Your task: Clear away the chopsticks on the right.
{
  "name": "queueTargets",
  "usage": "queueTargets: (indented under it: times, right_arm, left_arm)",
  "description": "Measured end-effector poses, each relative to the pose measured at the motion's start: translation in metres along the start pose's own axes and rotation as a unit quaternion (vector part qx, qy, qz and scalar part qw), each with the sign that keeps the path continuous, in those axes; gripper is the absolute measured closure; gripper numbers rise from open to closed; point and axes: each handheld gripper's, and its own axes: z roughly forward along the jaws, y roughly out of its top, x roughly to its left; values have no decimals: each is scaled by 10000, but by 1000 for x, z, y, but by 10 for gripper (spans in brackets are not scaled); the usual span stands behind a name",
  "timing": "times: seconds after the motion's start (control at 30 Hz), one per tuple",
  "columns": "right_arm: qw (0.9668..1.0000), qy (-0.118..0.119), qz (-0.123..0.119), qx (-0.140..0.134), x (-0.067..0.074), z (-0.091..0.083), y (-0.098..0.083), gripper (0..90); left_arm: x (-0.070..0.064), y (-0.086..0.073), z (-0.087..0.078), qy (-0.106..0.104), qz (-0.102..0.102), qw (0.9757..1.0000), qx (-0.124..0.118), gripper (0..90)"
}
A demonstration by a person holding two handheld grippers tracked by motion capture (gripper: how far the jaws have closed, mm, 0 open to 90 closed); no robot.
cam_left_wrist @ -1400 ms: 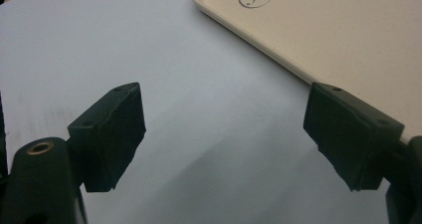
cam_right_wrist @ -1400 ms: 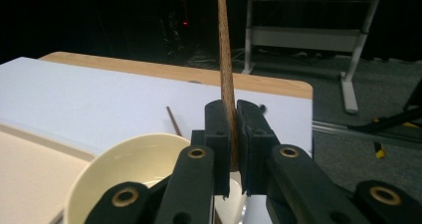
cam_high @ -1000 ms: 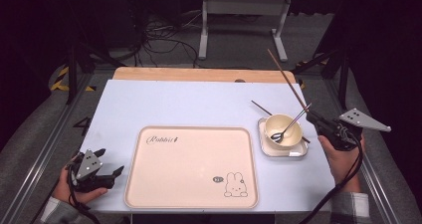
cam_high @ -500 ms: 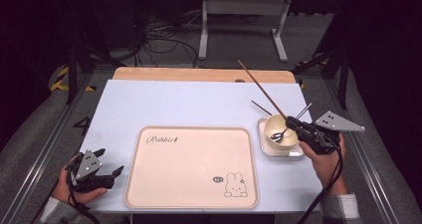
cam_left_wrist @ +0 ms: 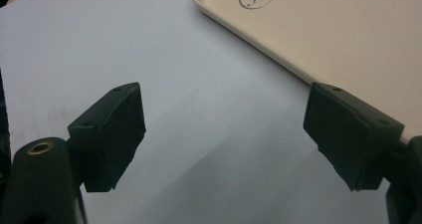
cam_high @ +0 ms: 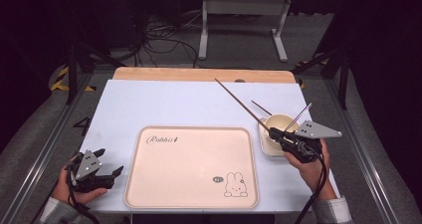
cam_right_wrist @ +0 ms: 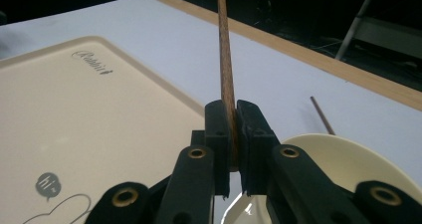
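Observation:
My right gripper [cam_high: 274, 132] is shut on a long brown chopstick [cam_high: 241, 103], which slants up and to the left over the table. In the right gripper view the chopstick [cam_right_wrist: 225, 50] rises straight from between the closed jaws of the gripper [cam_right_wrist: 230, 129]. Just right of that gripper a cream bowl [cam_high: 279, 121] sits on a small white square dish [cam_high: 265, 147], with a metal handle [cam_high: 300, 116] leaning out of it. A second chopstick [cam_high: 261, 107] lies behind the bowl. My left gripper [cam_high: 110, 162] rests open at the front left, and its jaws stand wide apart over the bare white table [cam_left_wrist: 199, 59].
A large cream tray [cam_high: 191, 167] with a rabbit print lies at the front centre between both grippers; its corner [cam_left_wrist: 338, 35] is near the left gripper's right jaw. A wooden strip [cam_high: 199, 74] borders the table's far edge. Metal rails run along both sides.
The right gripper has carried the chopstick left and toward the person, from beyond the bowl's right side to its front left. The chopstick now leans further left. The left gripper is unmoved.

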Motion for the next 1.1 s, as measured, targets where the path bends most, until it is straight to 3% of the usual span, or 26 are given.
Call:
queueTargets:
  times: [0.5,1.1]
  right_arm:
    - [9970,552,-165,509,32,24,-18,851]
    - [9910,859,-242,1000,46,44,-36,850]
  left_arm:
    - [0,0,0,-12,-5,10000,14,174]
    - [0,0,1,-49,15,10000,20,174]
